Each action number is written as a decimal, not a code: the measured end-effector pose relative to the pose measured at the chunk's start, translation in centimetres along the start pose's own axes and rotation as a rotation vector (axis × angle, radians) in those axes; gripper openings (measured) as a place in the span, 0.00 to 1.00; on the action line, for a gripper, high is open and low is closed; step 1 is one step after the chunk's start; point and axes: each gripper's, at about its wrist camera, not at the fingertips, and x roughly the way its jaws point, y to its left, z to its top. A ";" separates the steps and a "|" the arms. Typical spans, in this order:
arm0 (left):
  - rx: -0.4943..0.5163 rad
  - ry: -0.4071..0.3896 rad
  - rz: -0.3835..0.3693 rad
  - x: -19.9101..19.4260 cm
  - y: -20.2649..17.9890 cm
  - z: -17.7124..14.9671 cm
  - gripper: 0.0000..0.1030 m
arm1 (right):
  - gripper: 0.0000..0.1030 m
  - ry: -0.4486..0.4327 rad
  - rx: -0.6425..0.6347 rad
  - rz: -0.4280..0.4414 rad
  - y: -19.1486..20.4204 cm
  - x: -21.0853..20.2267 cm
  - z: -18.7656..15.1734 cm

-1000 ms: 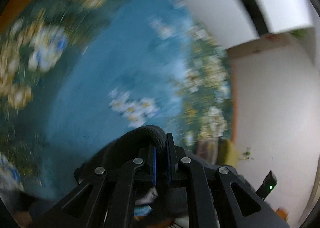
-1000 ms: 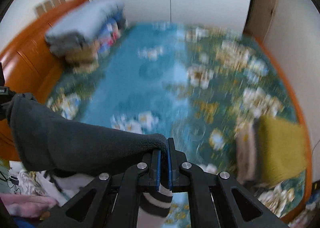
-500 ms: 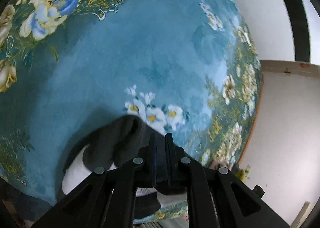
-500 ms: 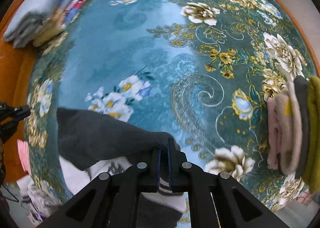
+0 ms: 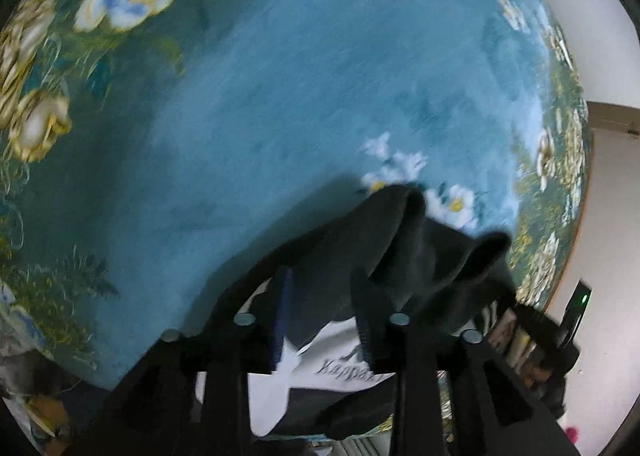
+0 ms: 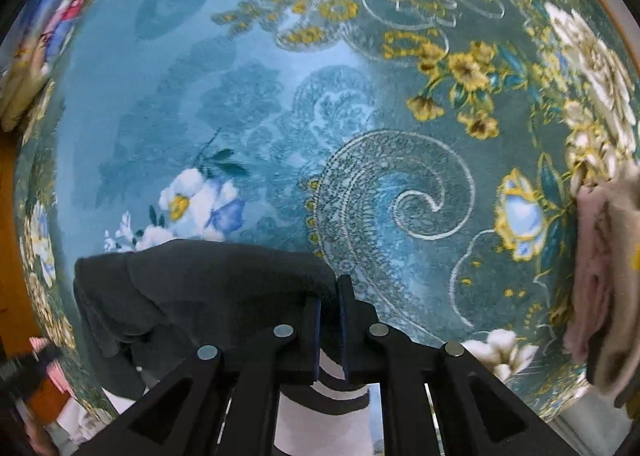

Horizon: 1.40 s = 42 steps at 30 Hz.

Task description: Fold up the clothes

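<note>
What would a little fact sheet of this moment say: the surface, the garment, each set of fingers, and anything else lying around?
surface: teal floral bedspread
garment: dark grey fleece top with white panels, lying at the near edge
left gripper: fingers opening, fabric loose between them
right gripper: fingers nearly shut, pinching the garment's edge
also there: pile of folded clothes at the right edge; stacked bedding at the far left

One dark garment [image 6: 208, 288], one floral bedspread [image 6: 280, 95], two tongs [image 5: 320, 320] [image 6: 329, 320], two folded piles [image 6: 604, 288] [image 6: 36, 35]
</note>
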 end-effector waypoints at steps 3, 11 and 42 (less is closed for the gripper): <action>0.011 0.002 0.018 0.1 0.3 -1.3 0.43 | 0.26 -0.026 -0.015 -0.001 0.7 -0.3 0.0; 0.189 0.004 0.127 1.0 -1.4 -5.9 0.54 | 0.79 -0.228 0.012 0.042 0.3 -7.1 -4.3; 0.689 -0.071 0.648 9.9 -1.7 -19.0 0.09 | 1.00 -0.204 -0.159 0.013 -1.4 -9.4 -21.2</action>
